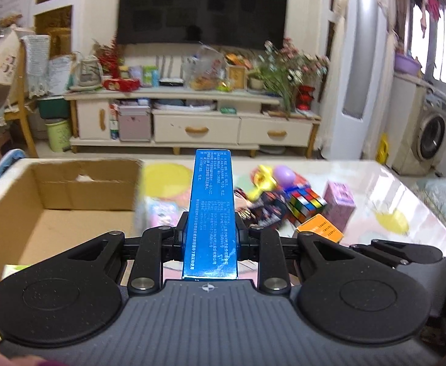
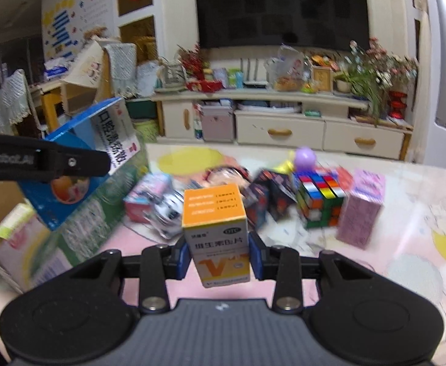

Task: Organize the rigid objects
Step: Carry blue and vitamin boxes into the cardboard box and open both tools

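Both tools clamp cardboard: left tool [image 1: 210, 238] glossy blue box [image 1: 210, 213], right tool [image 2: 220, 256] orange carton [image 2: 215, 231].

Cluttered table [image 2: 406, 189], cube [image 2: 320, 198], cardboard box [image 1: 55, 201]

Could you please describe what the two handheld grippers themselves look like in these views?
Both match: the left gripper and right gripper have a ribbed grey body with a small white logo, two round black discs, black linkage arms with silver rivets, and blue-edged pads.
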The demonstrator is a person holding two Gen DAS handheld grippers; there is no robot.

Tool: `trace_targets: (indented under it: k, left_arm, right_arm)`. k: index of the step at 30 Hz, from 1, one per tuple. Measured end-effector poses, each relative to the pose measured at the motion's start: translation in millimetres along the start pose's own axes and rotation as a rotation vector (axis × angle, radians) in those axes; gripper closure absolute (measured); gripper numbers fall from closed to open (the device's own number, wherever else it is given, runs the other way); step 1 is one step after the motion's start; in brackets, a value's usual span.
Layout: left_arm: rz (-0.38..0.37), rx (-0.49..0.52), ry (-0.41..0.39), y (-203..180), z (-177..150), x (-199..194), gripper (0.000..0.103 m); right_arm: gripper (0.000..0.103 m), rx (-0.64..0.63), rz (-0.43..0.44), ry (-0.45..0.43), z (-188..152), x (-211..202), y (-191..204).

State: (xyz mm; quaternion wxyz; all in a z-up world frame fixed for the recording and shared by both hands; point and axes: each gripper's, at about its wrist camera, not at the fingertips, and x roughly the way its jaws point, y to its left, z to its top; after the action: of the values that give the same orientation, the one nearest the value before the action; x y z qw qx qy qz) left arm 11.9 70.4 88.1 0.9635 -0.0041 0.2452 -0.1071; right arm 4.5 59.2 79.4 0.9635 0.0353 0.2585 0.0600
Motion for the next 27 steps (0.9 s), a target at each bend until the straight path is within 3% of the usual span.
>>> trace_targets:
  k: [12, 16, 27]
  left_arm:
    - [0.166, -0.183, -0.03, 85.1, 15.2, -8.2, 0.072]
    - [0.212, -0.241, -0.004, 106.3, 15.5, -1.8, 0.072]
    - [0.247, -0.296, 0.114, 116.2, 9.9, 9.5, 0.072]
  right_arm:
    - [0.066, -0.103, 0.156, -0.072, 38.3, 9.6, 77.6]
    - [0.066, -0.116, 0.195, -0.073, 44.9, 22.5, 97.2]
    - [0.066, -0.148, 0.248, -0.038, 43.3, 50.4, 136.0]
